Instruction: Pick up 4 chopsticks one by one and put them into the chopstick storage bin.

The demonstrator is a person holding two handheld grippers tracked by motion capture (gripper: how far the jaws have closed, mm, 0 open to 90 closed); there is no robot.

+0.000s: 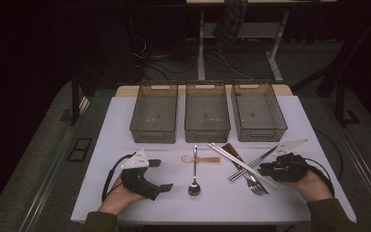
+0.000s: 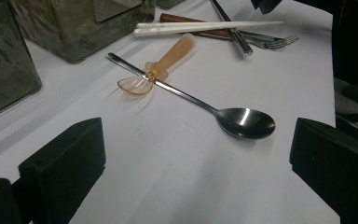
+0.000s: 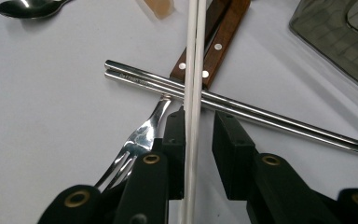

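- A dim room surrounds a white tabletop [image 1: 125, 121]; dark floor, cables and the legs of another table lie beyond its far edge.
- Three see-through grey bins stand in a row along the far side of the tabletop: a left bin [image 1: 154, 112], a middle bin [image 1: 207, 112] and a right bin [image 1: 258, 111], each just beside the next.
- Cutlery lies loose on the near half. A steel spoon [image 1: 194, 175] lies in the middle, bowl toward the person; its handle crosses over a small amber plastic scoop [image 1: 200, 159].
- To the right sits a crossed pile: a pair of white chopsticks [image 1: 241, 163], a pair of steel chopsticks [image 1: 253, 162], a wooden-handled piece [image 1: 233, 152] and a fork [image 1: 256, 185].
- In the right gripper view, the white chopsticks lie on top of the steel chopsticks and the wooden handle, running straight away from the camera.
- The right claw [image 3: 199, 140], held in the person's right hand at the right of the pile, straddles the white chopsticks. The left jaw touches them; a narrow gap shows before the right jaw, so the claw stands slightly apart and does not clamp them.
- The fork's tines lie just beside the left jaw of that claw.
- The left claw [image 2: 196, 163], held in the person's left hand at the near left of the tabletop, has its jaws wide apart with nothing between them. It faces the spoon, which lies near but apart from it.
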